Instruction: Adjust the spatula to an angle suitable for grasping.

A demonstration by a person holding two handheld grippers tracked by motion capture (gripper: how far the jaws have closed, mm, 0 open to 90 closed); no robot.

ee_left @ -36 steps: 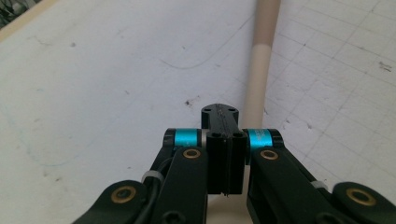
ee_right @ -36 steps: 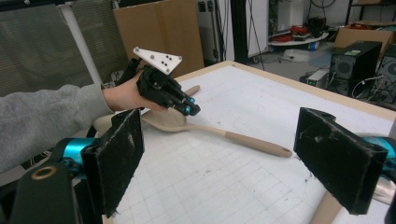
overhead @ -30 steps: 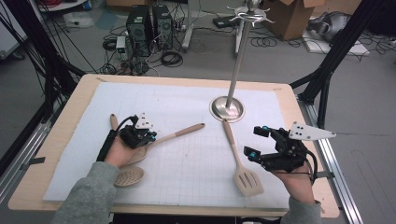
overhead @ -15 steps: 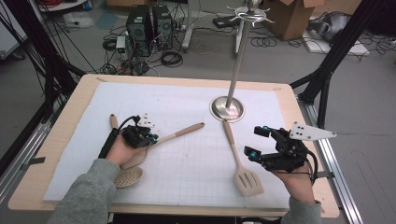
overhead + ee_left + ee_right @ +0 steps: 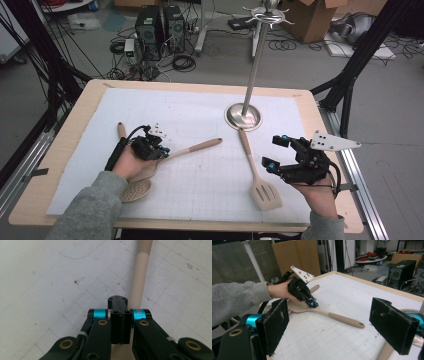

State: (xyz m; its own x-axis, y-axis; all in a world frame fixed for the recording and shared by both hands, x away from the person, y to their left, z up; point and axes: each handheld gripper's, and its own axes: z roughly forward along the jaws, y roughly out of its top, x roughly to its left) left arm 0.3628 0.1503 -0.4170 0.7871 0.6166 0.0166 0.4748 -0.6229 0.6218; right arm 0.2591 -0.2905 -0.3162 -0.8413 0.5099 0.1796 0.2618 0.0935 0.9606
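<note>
The high view looked forward and down over the whole bench (image 5: 65, 150). The left tool's camera sat close above the mat; the right's faced across, sharing the spoon (image 5: 200, 147) (image 5: 342, 318).

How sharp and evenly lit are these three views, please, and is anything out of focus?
High view: soft, even light, slightly blurry, faint glare on the round steel stand base. Left gripper view: the beige wooden spoon handle and gridded white mat are sharp. Right gripper view: near black foam pads sharp, with the background softer.
</note>
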